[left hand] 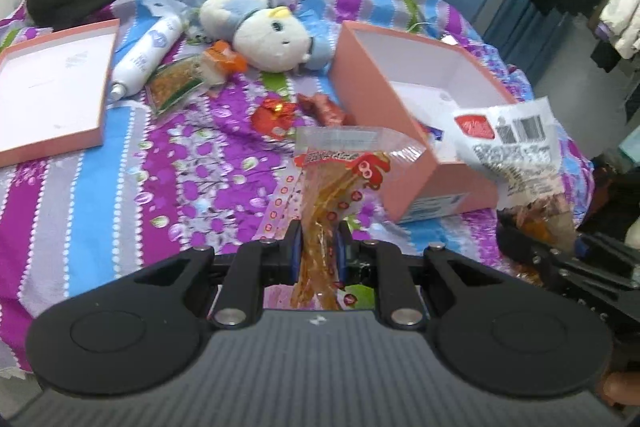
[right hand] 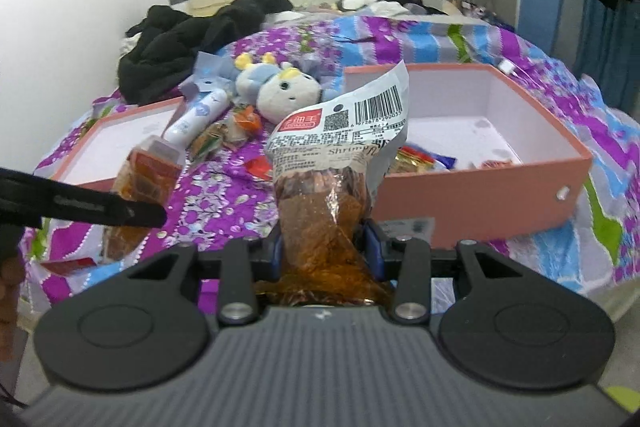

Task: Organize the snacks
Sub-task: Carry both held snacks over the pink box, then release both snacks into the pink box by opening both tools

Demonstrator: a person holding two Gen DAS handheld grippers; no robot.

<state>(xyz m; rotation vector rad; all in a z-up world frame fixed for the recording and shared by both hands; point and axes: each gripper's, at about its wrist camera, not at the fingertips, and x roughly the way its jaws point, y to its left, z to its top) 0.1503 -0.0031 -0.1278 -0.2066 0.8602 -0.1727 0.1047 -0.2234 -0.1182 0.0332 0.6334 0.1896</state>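
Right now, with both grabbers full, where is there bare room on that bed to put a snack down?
The bedspread is bare in front of the box lid. The open pink box has free floor at its back. It is crowded between lid and box: bottle, plush toy, loose snacks.

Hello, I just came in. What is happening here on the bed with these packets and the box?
A person is sorting snacks on the bed, with a gripper in each hand. The left gripper is shut on a clear packet of orange strips. The right gripper is shut on a shrimp snack bag. Both are held above the bedspread, near the open pink box, which already holds a few packets. More snacks lie loose beside a plush toy.
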